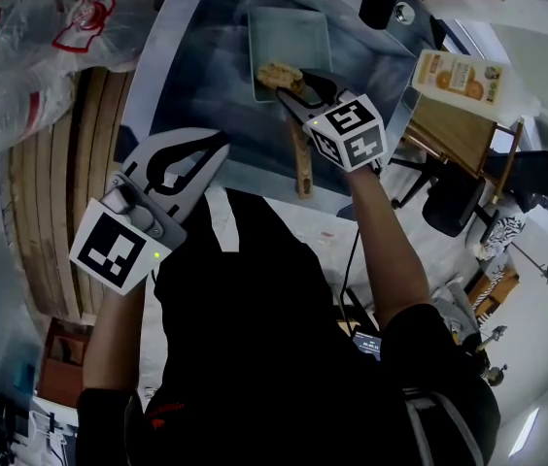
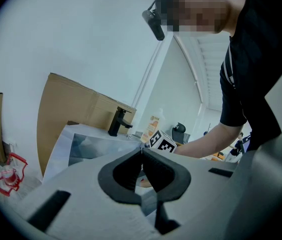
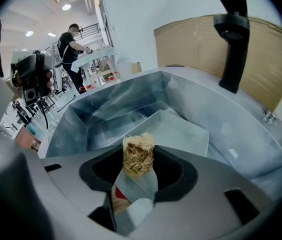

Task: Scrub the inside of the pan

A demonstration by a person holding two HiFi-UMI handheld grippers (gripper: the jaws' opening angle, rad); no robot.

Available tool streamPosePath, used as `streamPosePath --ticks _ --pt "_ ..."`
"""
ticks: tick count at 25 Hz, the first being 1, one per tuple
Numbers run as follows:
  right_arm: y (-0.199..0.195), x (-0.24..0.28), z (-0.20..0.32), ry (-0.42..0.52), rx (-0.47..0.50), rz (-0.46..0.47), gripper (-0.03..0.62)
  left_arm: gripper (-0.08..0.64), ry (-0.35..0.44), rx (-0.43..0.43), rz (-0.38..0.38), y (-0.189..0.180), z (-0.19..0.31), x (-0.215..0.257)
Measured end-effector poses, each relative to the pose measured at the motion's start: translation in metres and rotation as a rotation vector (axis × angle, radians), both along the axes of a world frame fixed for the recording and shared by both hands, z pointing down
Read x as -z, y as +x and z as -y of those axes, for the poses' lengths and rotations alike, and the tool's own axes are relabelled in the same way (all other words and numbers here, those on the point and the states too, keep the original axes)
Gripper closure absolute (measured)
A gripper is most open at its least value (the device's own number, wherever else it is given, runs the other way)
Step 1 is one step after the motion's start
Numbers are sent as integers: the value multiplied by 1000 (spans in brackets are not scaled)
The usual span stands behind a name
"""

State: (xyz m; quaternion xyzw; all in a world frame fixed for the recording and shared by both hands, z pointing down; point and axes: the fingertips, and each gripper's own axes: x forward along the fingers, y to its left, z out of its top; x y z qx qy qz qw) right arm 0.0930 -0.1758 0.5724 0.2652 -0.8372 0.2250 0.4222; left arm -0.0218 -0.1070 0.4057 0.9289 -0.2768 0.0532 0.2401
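While left gripper point(image 2: 142, 151) jaws meet empty, right gripper point(image 3: 138, 151) grips scourer point(image 3: 138, 160); pan point(image 3: 183, 130) lies in steel sink point(image 3: 246, 134).

Bright, even indoor light; a ceiling lamp point(image 3: 66, 6) glows far up-left of the right gripper point(image 3: 139, 159). A soft sheen lies on the sink point(image 3: 231, 134) ahead of it. All 3 views bulge at the edges. Both gripper views have dark rounded corners and blurred near bodies.
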Motion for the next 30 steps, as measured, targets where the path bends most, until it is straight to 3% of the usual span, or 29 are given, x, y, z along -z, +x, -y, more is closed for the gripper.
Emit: streamPosePath --ticks 9,30 --pt "8 -2 -2 2 -20 14 407 535 11 -17 7 10 -4 2" --pt "81 1 2 -9 -84 -56 407 535 38 -95 23 62 5 19"
